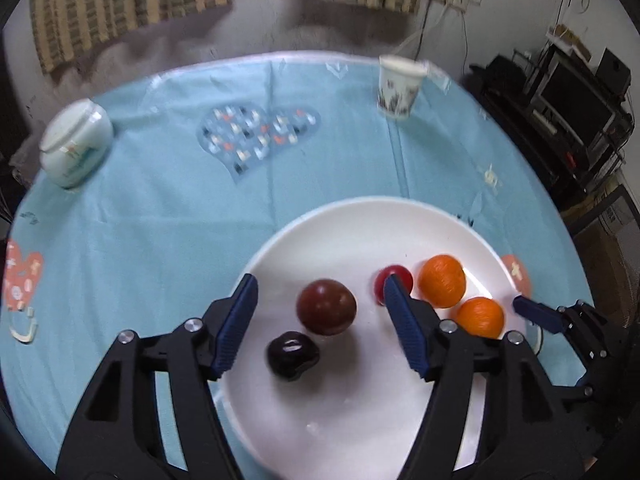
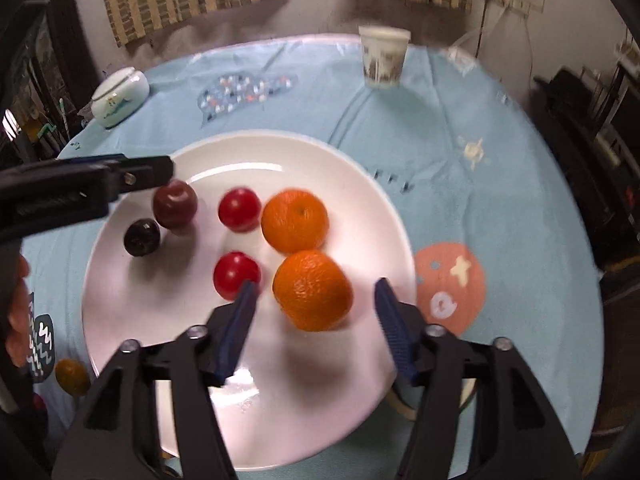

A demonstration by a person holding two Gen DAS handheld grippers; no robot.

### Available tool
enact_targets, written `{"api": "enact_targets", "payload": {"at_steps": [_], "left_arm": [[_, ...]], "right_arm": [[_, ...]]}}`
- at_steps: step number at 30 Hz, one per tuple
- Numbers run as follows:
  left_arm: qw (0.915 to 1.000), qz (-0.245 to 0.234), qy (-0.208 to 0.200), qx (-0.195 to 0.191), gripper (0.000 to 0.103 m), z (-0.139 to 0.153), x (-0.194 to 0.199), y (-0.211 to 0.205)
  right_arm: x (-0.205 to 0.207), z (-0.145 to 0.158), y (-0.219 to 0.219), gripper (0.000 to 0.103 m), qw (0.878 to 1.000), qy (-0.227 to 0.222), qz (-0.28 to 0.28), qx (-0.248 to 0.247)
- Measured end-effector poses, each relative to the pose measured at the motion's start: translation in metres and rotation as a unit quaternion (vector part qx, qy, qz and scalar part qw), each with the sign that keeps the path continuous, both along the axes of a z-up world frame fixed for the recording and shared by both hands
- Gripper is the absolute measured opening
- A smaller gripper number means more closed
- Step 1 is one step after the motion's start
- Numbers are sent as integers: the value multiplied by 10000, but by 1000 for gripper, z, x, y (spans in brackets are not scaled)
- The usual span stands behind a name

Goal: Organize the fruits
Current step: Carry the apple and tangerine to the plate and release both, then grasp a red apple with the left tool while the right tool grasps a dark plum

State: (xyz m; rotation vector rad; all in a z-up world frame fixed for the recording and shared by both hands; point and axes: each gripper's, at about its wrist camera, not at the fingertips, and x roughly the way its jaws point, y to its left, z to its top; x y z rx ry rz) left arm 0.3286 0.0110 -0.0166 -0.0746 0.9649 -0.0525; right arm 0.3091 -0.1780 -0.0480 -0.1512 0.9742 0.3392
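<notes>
A home: striped curtains (image 1: 132, 4), tablecloth (image 1: 160, 208) (hearts printed), shelved electronics (image 1: 576, 100).

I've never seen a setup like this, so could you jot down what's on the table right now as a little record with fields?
Surface: round table with a light blue cloth
Plate: white plate, holding all the fruit listed here
Oranges: two, near orange, far orange
Red fruits: two, and
Dark fruits: brownish one, almost black one
Left gripper: open, around the brownish fruit, not gripping
Right gripper: open, around the near orange
Also there: paper cup, pale lidded jar
</notes>
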Motion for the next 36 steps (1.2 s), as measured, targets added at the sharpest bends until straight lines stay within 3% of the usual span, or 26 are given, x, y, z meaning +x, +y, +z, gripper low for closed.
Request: {"api": "enact_targets", "payload": {"at_steps": [4,8,14,19,27,36], "left_arm": [[9991,109,-398,8,84,42,-43,24],[9970,287,-617,360,91,62,-110,53],[9922,714,-632,798,91,33,-217,89],[9875,1199,-643,794,91,-6,-288,98],[9855,1316,-247,1045,91,-56,-322,85],[9844,1503,-546,733,91,-43,-338,99]], "right_arm": [[-17,24,3,64,9996,-277,112,-5],[-49,38,3,65,9991,-251,271,186],[-123,33,-6,65,9986,-86,377,370],[-189,21,-18,65,9977,-1,254,626],[-237,12,-18,65,9975,100,181,680],[-246,14,-26,65,9967,133,30,799]]}}
